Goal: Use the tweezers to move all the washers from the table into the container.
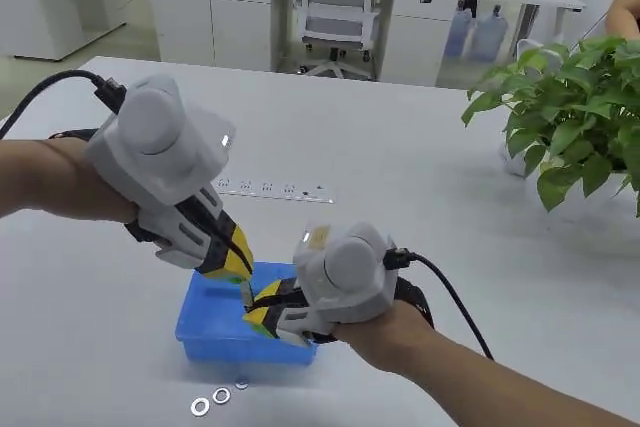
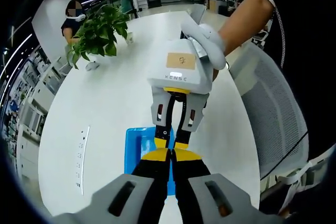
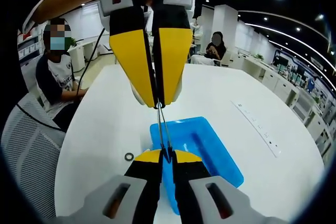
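My left gripper (image 3: 156, 100) hangs from the top centre of the right gripper view. Its yellow jaws are pressed almost together on the upper end of the tweezers (image 3: 163, 129). The two thin metal prongs run straight down the middle of that frame into my right gripper (image 3: 168, 156), whose jaws are clenched on their lower end, so both tools grip the same tweezers. I cannot tell whether anything sits between the prong tips.

In the left gripper view my own jaws (image 2: 171, 153) are pinched closed at lower centre, tip to tip with the right gripper coming down from above.

In the head view the two grippers meet just below centre, the left gripper (image 1: 236, 265) above the right gripper (image 1: 262, 317), over the blue container (image 1: 205, 322). Three washers (image 1: 221, 396) lie on the white table (image 1: 400, 167) near the bottom edge of the frame, just beside the container. The right gripper view shows one washer (image 3: 129, 156) on the table just left of the container (image 3: 210, 150).

A power strip (image 1: 270, 190) lies at centre, and a potted plant (image 1: 570, 117) stands at the right edge.
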